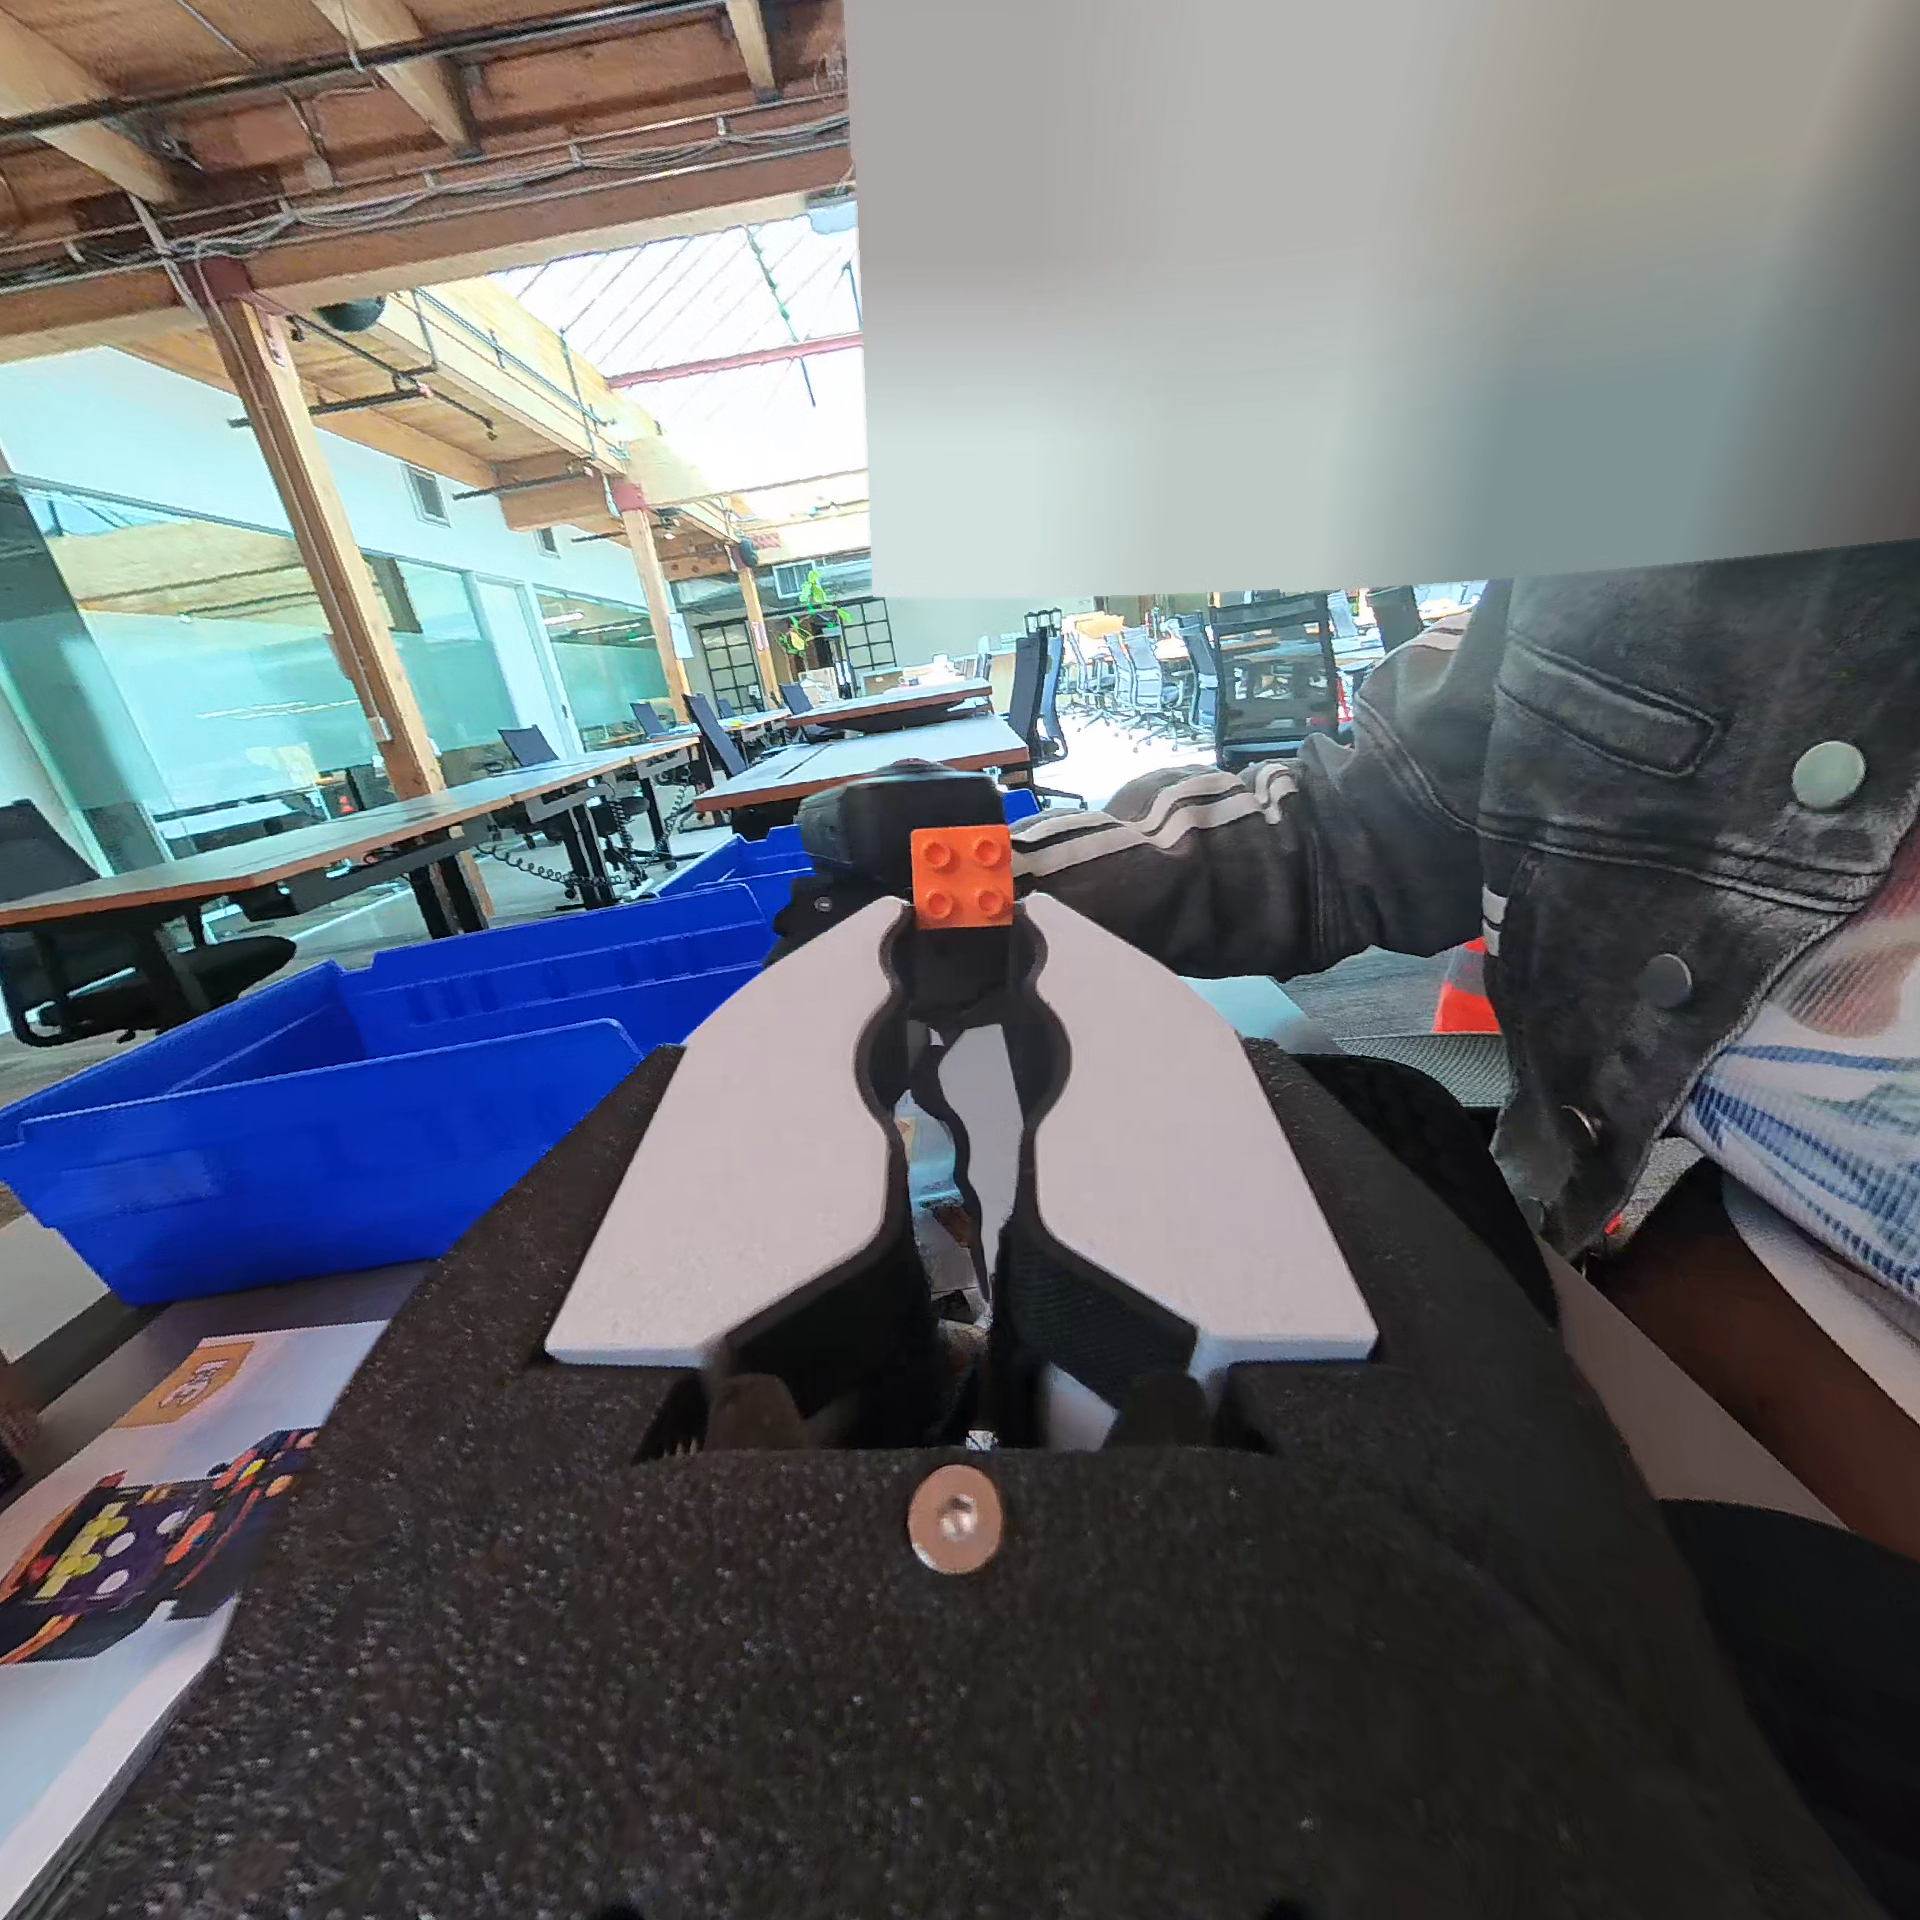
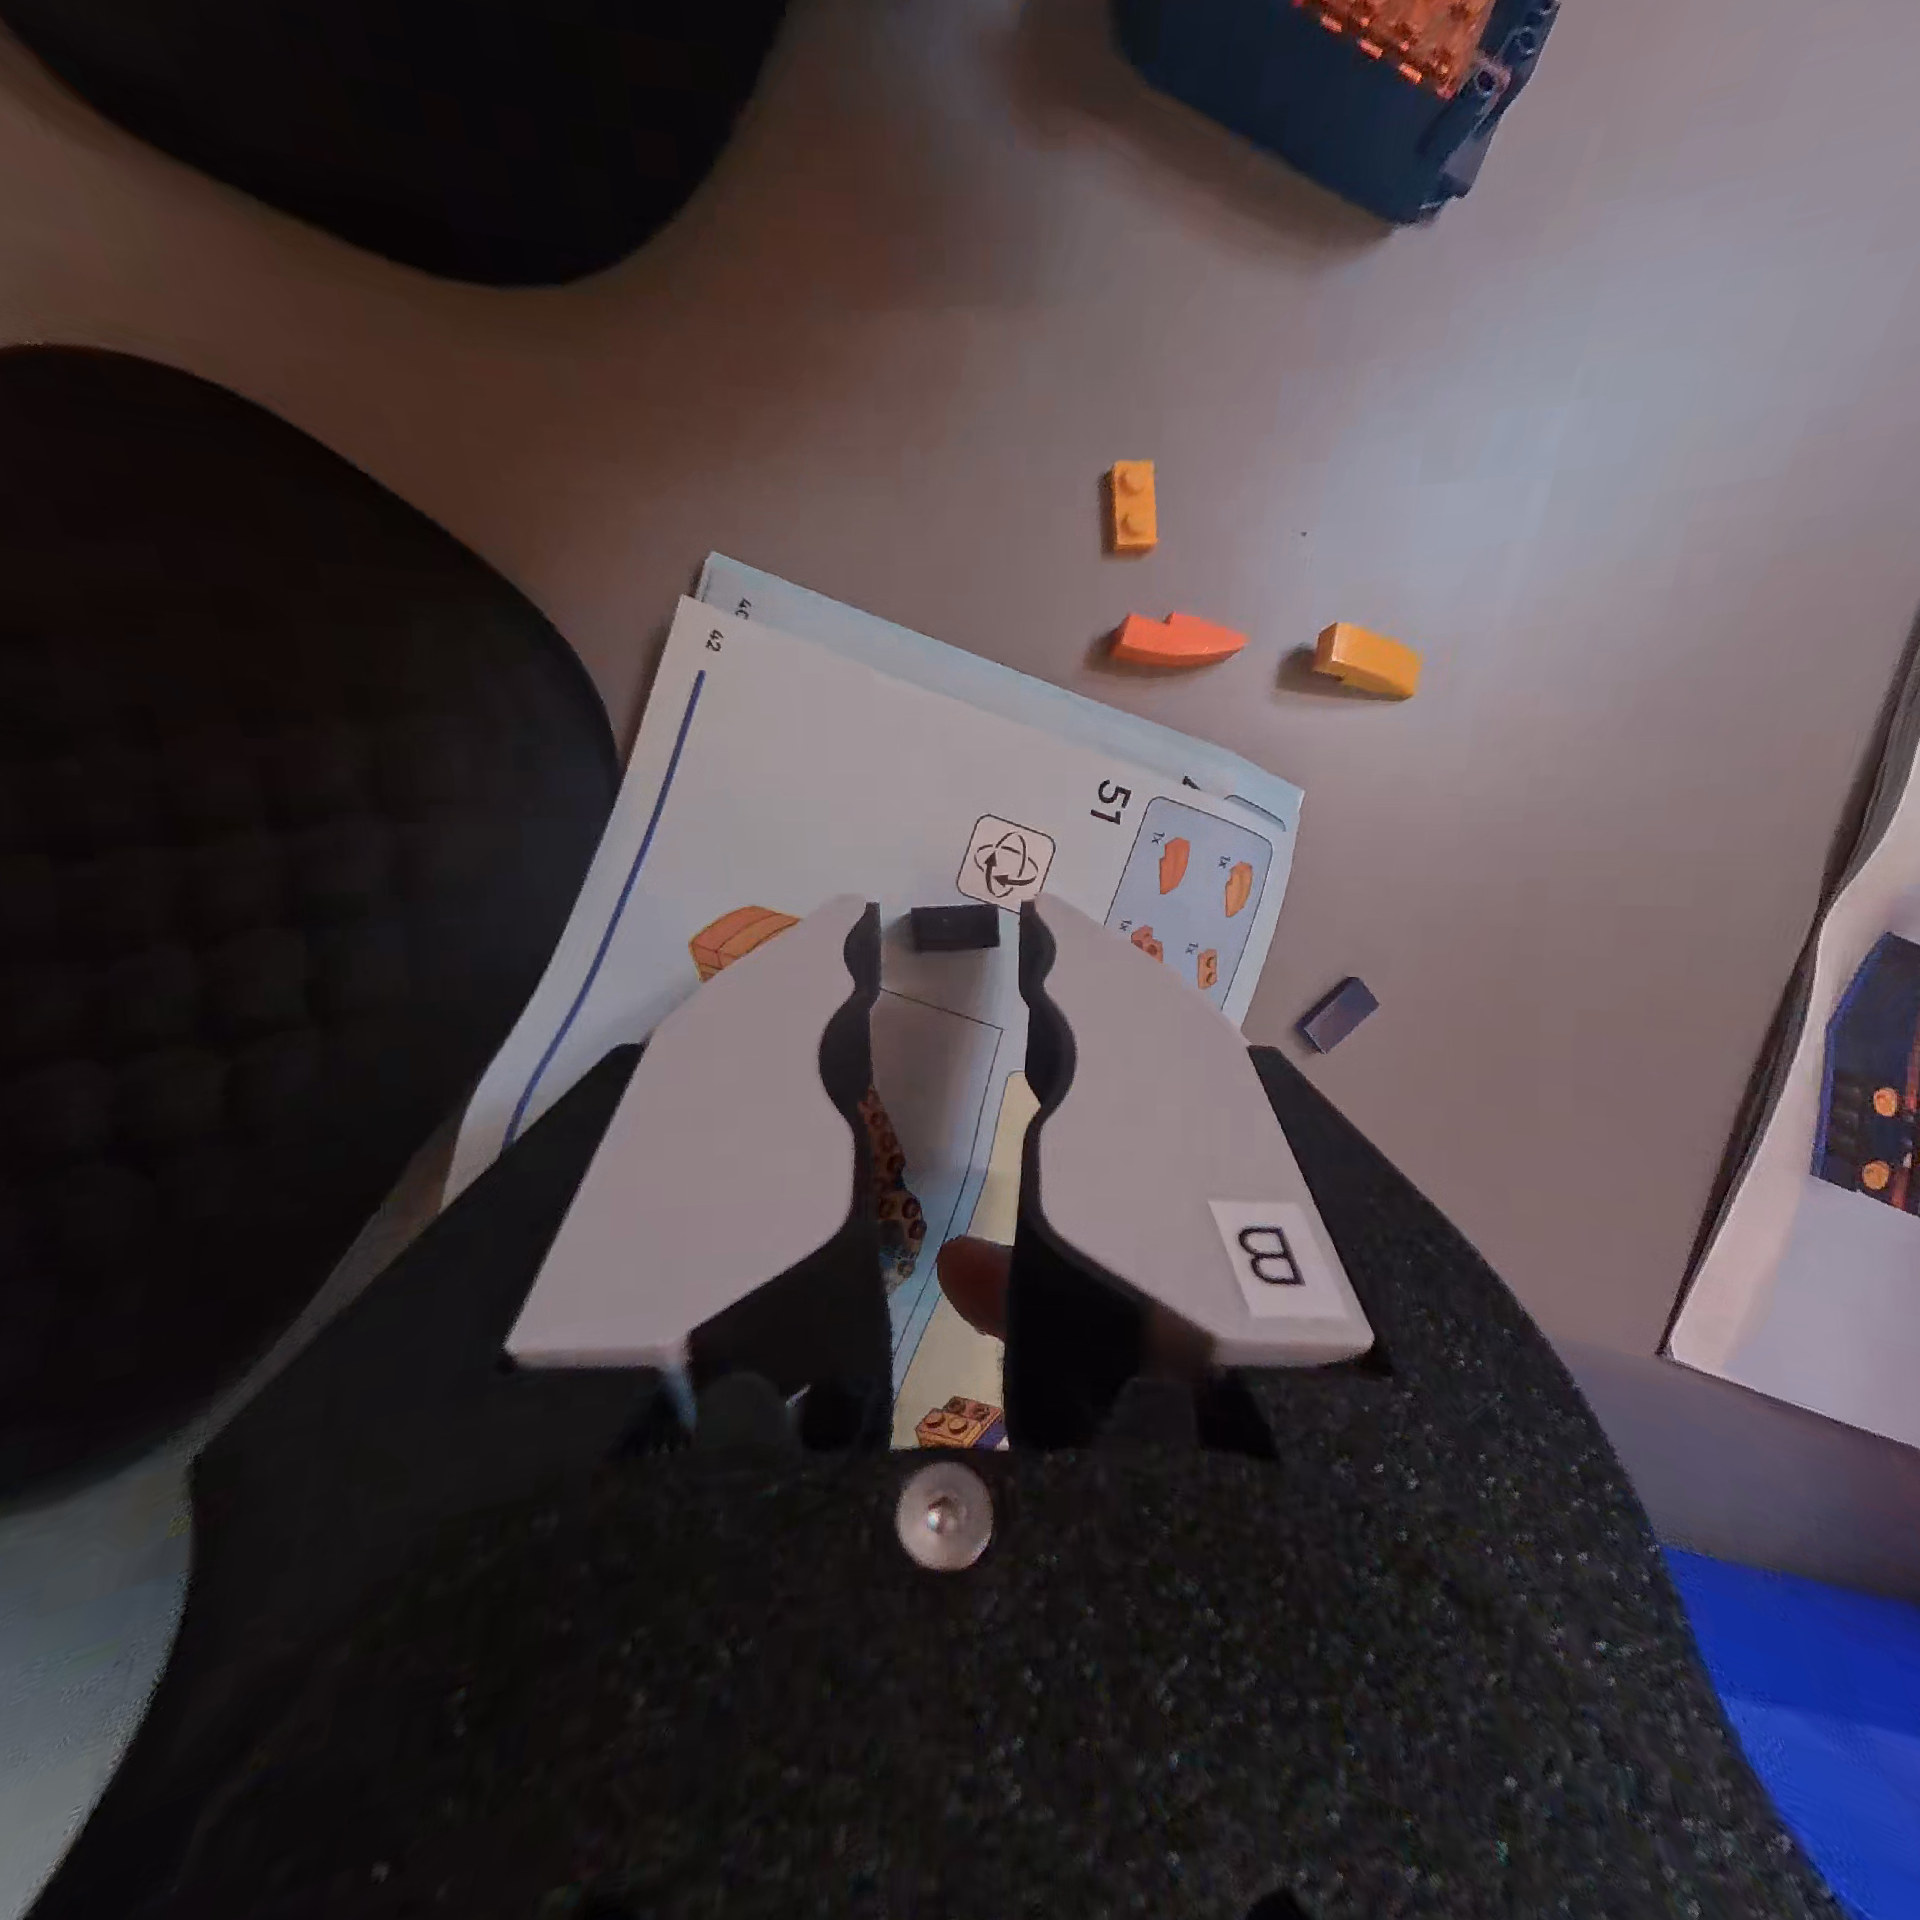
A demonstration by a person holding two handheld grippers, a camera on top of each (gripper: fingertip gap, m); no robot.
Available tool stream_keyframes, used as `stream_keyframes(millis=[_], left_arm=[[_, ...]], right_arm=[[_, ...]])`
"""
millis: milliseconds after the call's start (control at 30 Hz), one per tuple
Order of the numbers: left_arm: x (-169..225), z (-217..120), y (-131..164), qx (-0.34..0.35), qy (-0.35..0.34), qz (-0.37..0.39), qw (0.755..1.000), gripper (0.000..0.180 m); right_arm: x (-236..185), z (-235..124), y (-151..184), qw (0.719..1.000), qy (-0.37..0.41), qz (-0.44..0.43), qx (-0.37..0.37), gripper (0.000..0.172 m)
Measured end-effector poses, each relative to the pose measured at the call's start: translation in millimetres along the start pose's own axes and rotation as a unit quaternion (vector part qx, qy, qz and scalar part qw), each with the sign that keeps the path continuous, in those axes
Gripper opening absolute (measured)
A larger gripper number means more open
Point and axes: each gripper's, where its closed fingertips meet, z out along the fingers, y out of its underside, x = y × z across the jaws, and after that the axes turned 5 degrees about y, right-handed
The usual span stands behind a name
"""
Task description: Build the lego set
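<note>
- Left gripper point(image 1: 961, 914): raised above the table, its two pale fingertips point(image 1: 831, 956) clamped on the lower edge of an orange four-stud brick point(image 1: 961, 878), stud face turned toward the camera.
- Behind the orange four-stud brick: the black body of the other handheld tool point(image 1: 899, 821), and beyond it a person's dark leather sleeve point(image 1: 1299, 862) with pale stripes at the cuff.
- Left of the orange four-stud brick: blue plastic bins point(image 1: 364, 1101) standing on the table.
- Right gripper point(image 2: 951, 925): pointed down at an open instruction booklet point(image 2: 831, 790) on the grey table point(image 2: 1455, 416), jaws parted.
- Small dark tile point(image 2: 954, 927): lying flat on the instruction booklet between the right gripper's fingertips point(image 2: 1049, 935); a gap shows on each side, so neither pad presses on it.
- Off the instruction booklet's right edge: a second dark blue tile point(image 2: 1338, 1013) on the bare table.
- Beyond the instruction booklet's far edge: an orange curved piece point(image 2: 1174, 639), a yellow-orange sloped piece point(image 2: 1366, 660) and a yellow-orange two-stud plate point(image 2: 1130, 506), each apart from the others.
- Farther from the instruction booklet, at the top of the right wrist view: a dark blue built block point(image 2: 1351, 114) with orange on its upper side.
</note>
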Motion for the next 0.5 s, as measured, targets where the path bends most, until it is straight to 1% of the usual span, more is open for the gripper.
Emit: stream_keyframes(millis=[167, 200, 267, 333, 400, 500], left_arm=[[3.8, 2.1, 3.0, -0.006, 0.014, -0.005, 1.0, 0.016], [4.0, 2.4, 3.8, -0.007, 0.015, -0.006, 1.0, 0.016], [3.6, 2.3, 3.8, -0.005, 0.014, -0.007, 1.0, 0.016], [3.1, 1.8, 1.6, 0.002, 0.012, -0.005, 1.0, 0.016], [1.8, 1.4, -0.9, 0.01, 0.006, 0.001, 1.0, 0.016], [-1.6, 1.5, 3.2, -0.003, -0.006, 0.009, 1.0, 0.016]], right_arm=[[1.3, 0.6, 4.0, 1.0, -0.01, 0.002, 0.012, 0.021], [1.9, 2.1, 4.0, 1.0, -0.008, -0.001, 0.014, 0.016], [2.2, 4.0, 0.3, 1.0, -0.001, 0.002, 0.03, 0.016], [8.6, 0.3, -6.4, 0.998, 0.023, 0.03, 0.049, 0.016], [21.6, -16.7, -25.7, 0.99, 0.063, 0.076, 0.097, 0.016], [29.6, -67.7, -82.1, 0.961, 0.086, 0.128, 0.231, 0.016]])
